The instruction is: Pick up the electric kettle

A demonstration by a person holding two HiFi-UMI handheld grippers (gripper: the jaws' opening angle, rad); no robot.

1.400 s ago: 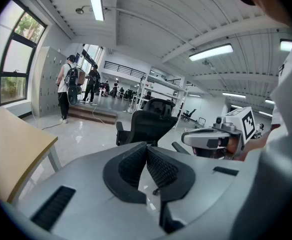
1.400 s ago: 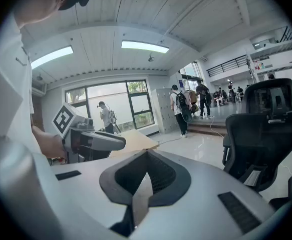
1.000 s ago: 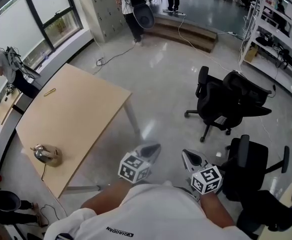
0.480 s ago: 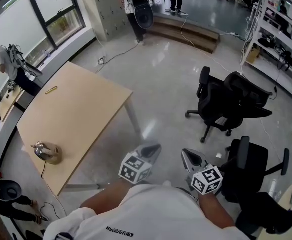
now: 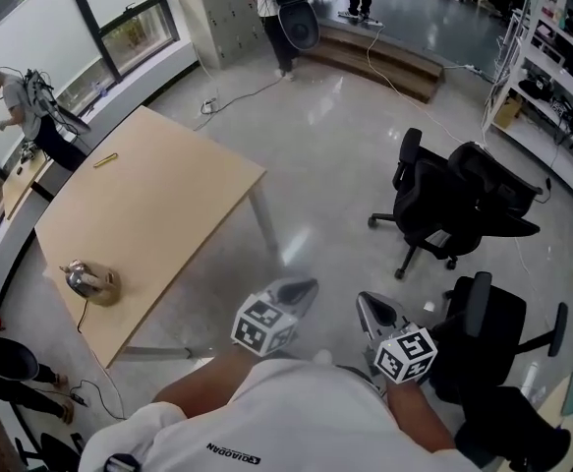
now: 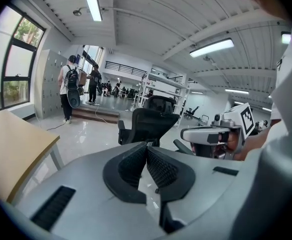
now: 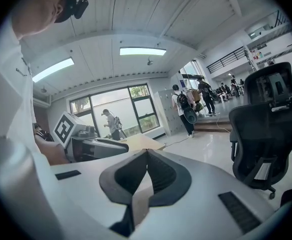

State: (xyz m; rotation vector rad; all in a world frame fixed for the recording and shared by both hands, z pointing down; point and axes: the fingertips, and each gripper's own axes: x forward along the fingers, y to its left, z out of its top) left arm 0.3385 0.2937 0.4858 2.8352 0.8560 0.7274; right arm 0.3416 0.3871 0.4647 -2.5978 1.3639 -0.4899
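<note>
I held my left gripper (image 5: 301, 289) and right gripper (image 5: 364, 303) fully closed and empty, probably because the electric kettle (image 5: 87, 280) stood well apart, near the tabletop (image 5: 168, 205) corner at my left.

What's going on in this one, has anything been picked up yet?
Nothing is picked up yet. A person stands on the open floor with a gripper in each hand. The left gripper and right gripper are both shut, with nothing between their fingers. The electric kettle sits untouched near a corner of the wooden table, well clear of both grippers.
</note>
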